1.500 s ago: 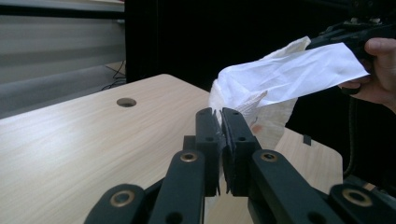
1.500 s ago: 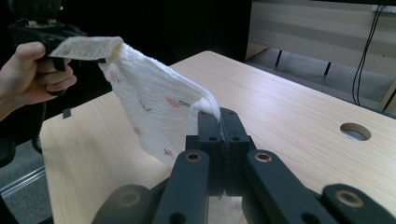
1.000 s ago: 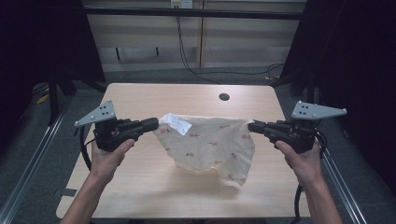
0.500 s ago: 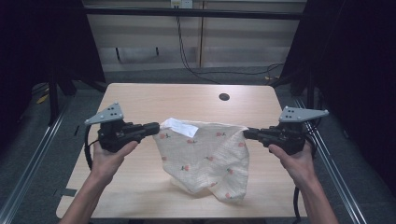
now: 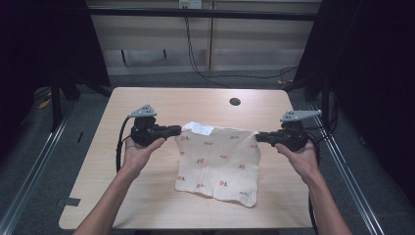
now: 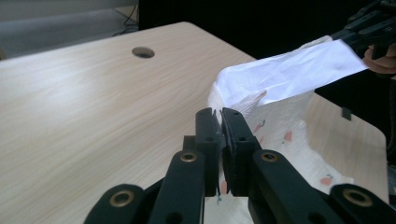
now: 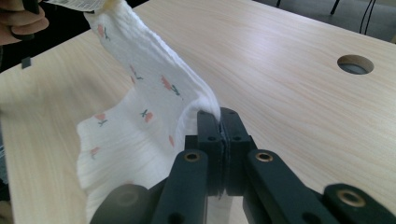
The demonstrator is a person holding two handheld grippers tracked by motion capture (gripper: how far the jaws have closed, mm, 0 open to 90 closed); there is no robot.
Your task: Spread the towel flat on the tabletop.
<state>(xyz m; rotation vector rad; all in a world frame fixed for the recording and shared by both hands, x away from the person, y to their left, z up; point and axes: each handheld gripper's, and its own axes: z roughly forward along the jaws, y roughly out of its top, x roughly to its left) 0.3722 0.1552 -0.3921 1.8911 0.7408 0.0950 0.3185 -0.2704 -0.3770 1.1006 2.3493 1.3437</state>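
The left gripper [image 5: 177,130] is clamping its two black jaws tight on one upper corner of the cloth [image 5: 220,164]; in the left gripper view the left gripper [image 6: 220,122] is pinching a thin fold of fabric, with a smooth white label [image 6: 289,70] standing up just beyond the jaw tips; the right gripper [image 5: 258,137] is gripping the opposite upper corner in the same way, and in the right gripper view the right gripper [image 7: 219,122] is biting a rounded, bunched edge of the cloth [image 7: 140,126]; how much fabric is sitting between either pair of jaws is hard to make out, since the pads are covering it.

The cloth is a soft, crinkled, off-white square with small red and green flower prints; its top edge is hanging taut between the two grippers, running from 9 o'clock to 3 o'clock across the table [image 5: 147,200], while its lower part is lying on the wood toward 6 o'clock with a wavy, slightly rumpled hem; the label is showing as a paler patch at the corner nearest the left gripper.

The table is pale, smooth-grained wood with rounded corners; a round cable hole [image 5: 235,102] is sitting toward 12 o'clock, well apart from the cloth; a grey three-cornered plate is riding on each gripper, and the person's forearms are being cut off by the bottom edge of the high view.
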